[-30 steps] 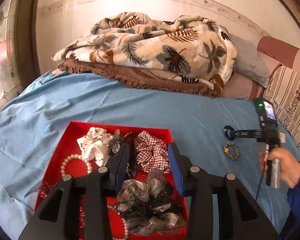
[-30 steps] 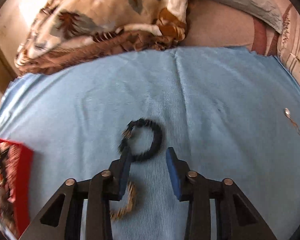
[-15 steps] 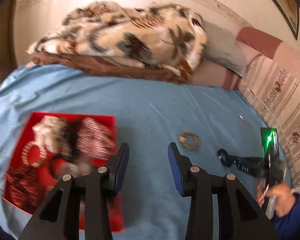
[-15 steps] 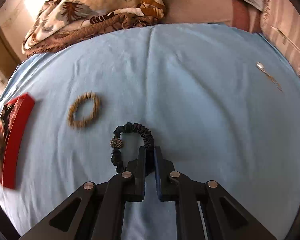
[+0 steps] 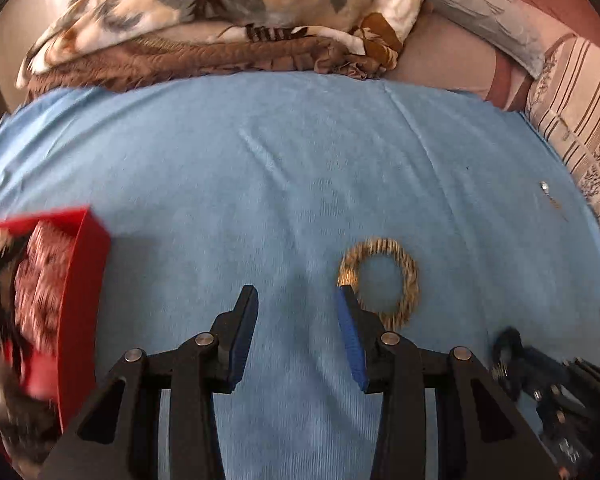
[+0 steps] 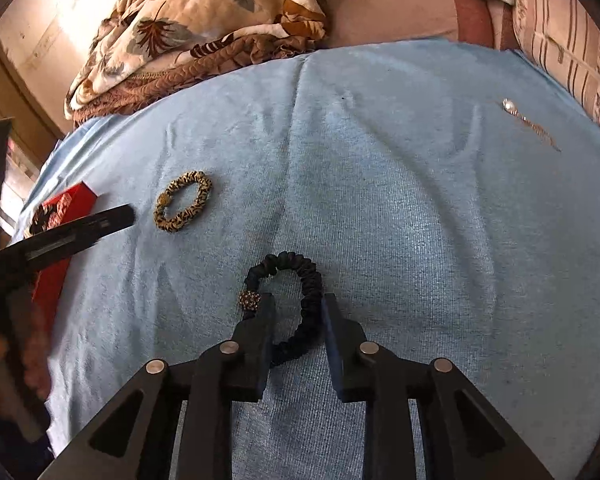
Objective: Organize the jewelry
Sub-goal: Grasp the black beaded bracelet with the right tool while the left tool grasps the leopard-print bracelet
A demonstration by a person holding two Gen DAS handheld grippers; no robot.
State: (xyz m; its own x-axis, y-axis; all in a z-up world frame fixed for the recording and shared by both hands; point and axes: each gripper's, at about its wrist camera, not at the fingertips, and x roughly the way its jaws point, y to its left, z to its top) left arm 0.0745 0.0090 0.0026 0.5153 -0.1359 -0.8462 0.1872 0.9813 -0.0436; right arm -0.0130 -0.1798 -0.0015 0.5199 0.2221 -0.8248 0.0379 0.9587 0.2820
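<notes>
Blue bedsheet (image 6: 400,208), no legible writing anywhere, right gripper (image 6: 298,312) jaws opening astride black scrunchie (image 6: 304,280), left gripper (image 5: 296,300) parted and empty beside gold scrunchie (image 5: 404,276), red tray (image 5: 84,288) leftward, pearl earring (image 6: 510,106) apart.

Right tool (image 6: 298,312) opening around black scrunchie (image 6: 300,280); left tool (image 5: 296,316) now beside gold scrunchie (image 5: 404,276).

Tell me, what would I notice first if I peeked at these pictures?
Probably the black hair tie lying on the blue sheet, right between the fingers of the right gripper, whose jaws are opening. Next, the gold hair tie just ahead of the left gripper, and the bright red box of hair things at the left.
</notes>
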